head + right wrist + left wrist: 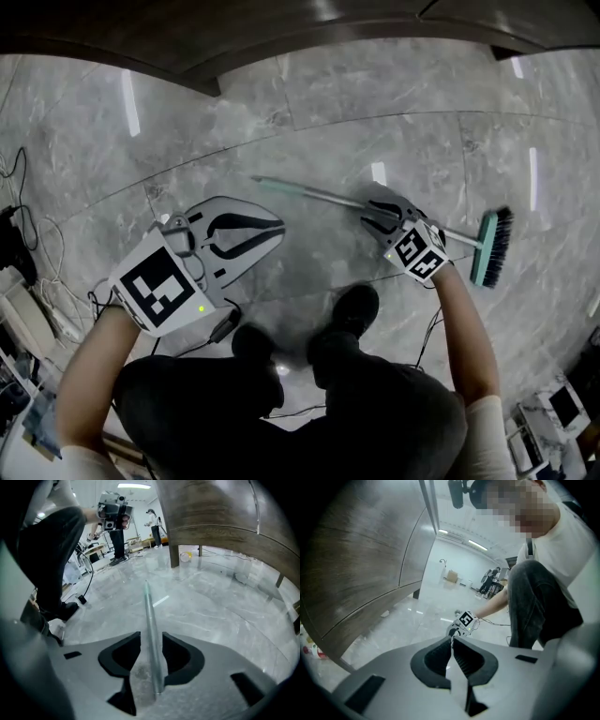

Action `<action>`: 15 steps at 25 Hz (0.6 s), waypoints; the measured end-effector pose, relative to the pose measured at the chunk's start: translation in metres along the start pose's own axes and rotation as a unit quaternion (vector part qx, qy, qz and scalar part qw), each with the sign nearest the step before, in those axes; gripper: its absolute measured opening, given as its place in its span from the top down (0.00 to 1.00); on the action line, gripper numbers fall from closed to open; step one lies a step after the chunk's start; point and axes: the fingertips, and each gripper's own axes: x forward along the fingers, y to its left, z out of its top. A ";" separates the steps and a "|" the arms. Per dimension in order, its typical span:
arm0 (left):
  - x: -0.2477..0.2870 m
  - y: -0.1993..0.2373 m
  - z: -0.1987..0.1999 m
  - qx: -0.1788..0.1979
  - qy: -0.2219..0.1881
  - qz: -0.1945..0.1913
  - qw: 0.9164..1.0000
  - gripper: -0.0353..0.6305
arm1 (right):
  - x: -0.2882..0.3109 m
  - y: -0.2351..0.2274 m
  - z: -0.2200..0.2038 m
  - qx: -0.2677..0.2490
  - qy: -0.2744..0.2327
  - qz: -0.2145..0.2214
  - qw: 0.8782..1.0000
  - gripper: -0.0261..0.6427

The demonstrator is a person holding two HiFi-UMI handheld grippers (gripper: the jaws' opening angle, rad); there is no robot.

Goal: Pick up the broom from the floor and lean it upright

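The broom lies flat on the grey marble floor, its thin teal handle [309,192] running left from the teal brush head [492,246] with dark bristles. My right gripper [375,208] is down over the handle's middle. In the right gripper view, the handle [148,611] runs straight between the jaws of my right gripper [151,637], which are open with a gap showing on the left side. My left gripper [279,230] hovers above the floor to the left, apart from the broom. Its jaws [451,641] meet at the tips, shut on nothing.
A curved dark wood wall [281,37] borders the floor ahead. Cables [37,253] and equipment lie at the left. My black shoes [356,309] stand just behind the broom. More devices [562,403] sit at the lower right.
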 end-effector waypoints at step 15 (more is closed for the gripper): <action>-0.015 0.014 0.005 -0.019 -0.017 0.031 0.999 0.93 | 0.013 -0.004 -0.019 -0.017 0.046 0.005 0.999 0.83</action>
